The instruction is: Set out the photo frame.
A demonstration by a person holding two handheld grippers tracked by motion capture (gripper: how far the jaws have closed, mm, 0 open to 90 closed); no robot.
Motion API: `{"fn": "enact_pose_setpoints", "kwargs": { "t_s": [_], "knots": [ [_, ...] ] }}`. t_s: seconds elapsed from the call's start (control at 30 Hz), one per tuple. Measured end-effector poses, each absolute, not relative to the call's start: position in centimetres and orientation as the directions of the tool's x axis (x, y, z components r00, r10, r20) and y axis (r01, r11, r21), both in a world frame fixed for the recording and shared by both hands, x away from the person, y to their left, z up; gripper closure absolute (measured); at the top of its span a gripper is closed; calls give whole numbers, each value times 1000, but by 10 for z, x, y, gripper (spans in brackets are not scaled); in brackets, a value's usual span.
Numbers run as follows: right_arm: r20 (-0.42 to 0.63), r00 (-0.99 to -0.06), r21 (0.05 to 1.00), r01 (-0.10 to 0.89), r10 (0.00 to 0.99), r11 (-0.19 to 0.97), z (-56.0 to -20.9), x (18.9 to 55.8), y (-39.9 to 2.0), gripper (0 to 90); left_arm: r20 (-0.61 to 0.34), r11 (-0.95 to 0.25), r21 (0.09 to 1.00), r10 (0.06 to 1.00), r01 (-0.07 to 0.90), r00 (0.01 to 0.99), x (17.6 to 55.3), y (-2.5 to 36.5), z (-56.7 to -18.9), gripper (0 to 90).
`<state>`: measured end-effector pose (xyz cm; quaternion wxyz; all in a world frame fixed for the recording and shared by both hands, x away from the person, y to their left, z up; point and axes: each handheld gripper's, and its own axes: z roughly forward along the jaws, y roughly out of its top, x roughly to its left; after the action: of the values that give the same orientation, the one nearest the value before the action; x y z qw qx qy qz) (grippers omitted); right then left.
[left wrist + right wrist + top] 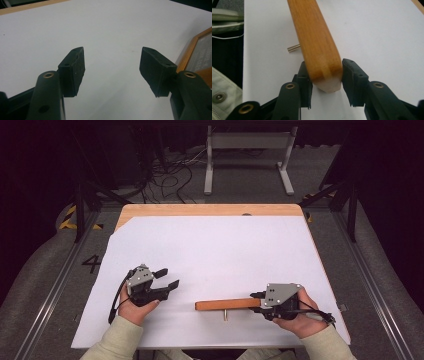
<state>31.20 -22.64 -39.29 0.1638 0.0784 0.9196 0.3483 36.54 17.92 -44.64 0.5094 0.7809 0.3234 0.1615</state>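
My right gripper (325,75): jaws clenched on the near end of the wooden bar (315,42), one pad on each side.
Wooden bar: runs straight away from my right jaws, over the white sheet (382,32).
My left gripper (112,71): jaws released, bare sheet between them.

Grey carpet floor (45,270), tangled cables (170,175), white frame (247,142), dark surroundings
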Motion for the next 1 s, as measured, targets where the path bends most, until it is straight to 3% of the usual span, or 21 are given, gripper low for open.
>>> {"fn": "enact_pose_setpoints", "kwargs": {
  "t_s": [0.23,0.4,0.53,0.57,0.7,0.83,1.0],
  "knots": [
    [-234,-933,675,48,275,736,-393,311,-229,607,-76,-273,900,671,340,738,365,179,-446,376],
    [-207,-930,677,87,302,731,-395,312,-234,525,-81,-274,896,672,349,737,365,179,-446,376],
    [-188,-921,655,141,341,742,-400,314,-240,545,-77,-279,895,673,350,735,365,179,-446,376],
    [-172,-921,636,167,350,753,-403,314,-243,616,-81,-277,894,674,353,734,364,179,-446,376],
    [-142,-924,619,197,355,760,-406,314,-245,713,-85,-276,892,675,358,733,364,179,-446,376],
    [-86,-939,593,221,334,774,-414,316,-246,879,-76,-281,893,677,353,732,365,179,-446,376],
    [-40,-947,603,231,318,764,-424,319,-243,900,-66,-291,891,678,350,732,364,179,-446,376]
  ]
}}
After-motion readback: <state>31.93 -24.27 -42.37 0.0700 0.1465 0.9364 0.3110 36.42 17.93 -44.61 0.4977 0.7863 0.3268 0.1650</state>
